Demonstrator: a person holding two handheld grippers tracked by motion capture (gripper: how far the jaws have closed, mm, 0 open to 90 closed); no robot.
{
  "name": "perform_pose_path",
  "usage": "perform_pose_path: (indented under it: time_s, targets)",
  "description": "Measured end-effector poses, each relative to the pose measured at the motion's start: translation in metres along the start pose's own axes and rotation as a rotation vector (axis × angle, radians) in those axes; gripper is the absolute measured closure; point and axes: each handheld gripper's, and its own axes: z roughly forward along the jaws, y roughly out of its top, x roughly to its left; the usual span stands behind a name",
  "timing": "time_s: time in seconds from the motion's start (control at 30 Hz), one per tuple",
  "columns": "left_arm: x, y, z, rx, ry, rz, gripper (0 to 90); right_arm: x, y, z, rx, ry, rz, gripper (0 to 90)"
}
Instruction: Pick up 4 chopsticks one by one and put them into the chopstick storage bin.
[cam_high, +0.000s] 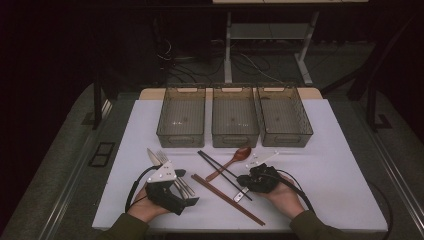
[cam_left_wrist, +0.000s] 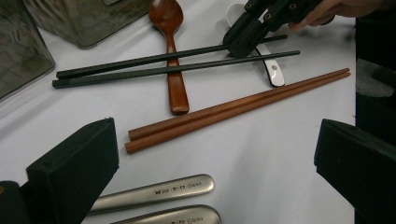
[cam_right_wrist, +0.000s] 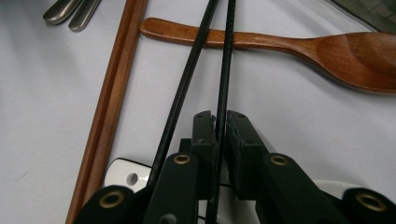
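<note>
Left claw (cam_high: 186, 192): lower left of the high view, held in the person's left hand (cam_high: 145, 207); jaws spread wide with nothing between them, resting over the metal handles.
Metal cutlery (cam_high: 165, 162): a knife and fork left of centre in the high view, tips toward the upper left, handles toward the lower right; in the left gripper view two handle ends (cam_left_wrist: 156, 193) lie at the bottom edge, each stamped with small lettering too fine to read.
Brown chopsticks (cam_high: 227, 198): a pair lying side by side and touching, long axis running from centre down toward the lower right of the high view.
Black chopsticks (cam_high: 220, 167): a pair, long axis from upper left to lower right in the high view, crossing over the wooden spoon's handle; in the right gripper view they run from the bottom up to the top edge, slightly apart.
Wooden spoon (cam_high: 234, 160): bowl toward the upper right, handle toward the lower left in the high view.
Right claw (cam_right_wrist: 220, 128): clenched on one black chopstick, the right-hand one in its own view; the other passes just left of the jaws.
White spoon (cam_left_wrist: 272, 70): under the black chopsticks, beside the right claw.
Bins (cam_high: 234, 117): three clear ones in a row across the top of the white counter (cam_high: 335, 180).
</note>
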Motion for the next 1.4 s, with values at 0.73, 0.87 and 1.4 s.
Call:
perform_pose_path:
  time_s: [0.73, 0.87, 1.4]
  targets:
    - [-0.0008, 0.0001, 0.0008, 0.001, -0.010, 0.004, 0.0, 0.0010, -0.0002, 0.0001, -0.003, -0.020, 0.018, 85.3]
    - [-0.0008, 0.0002, 0.0007, 0.000, -0.011, 0.004, 0.0, 0.0009, -0.0002, -0.0005, -0.005, -0.026, 0.020, 85.5]
    - [-0.0005, 0.0001, 0.0003, 0.000, -0.013, 0.012, 0.0, -0.0010, 0.0003, -0.0059, -0.025, -0.015, 0.023, 85.8]
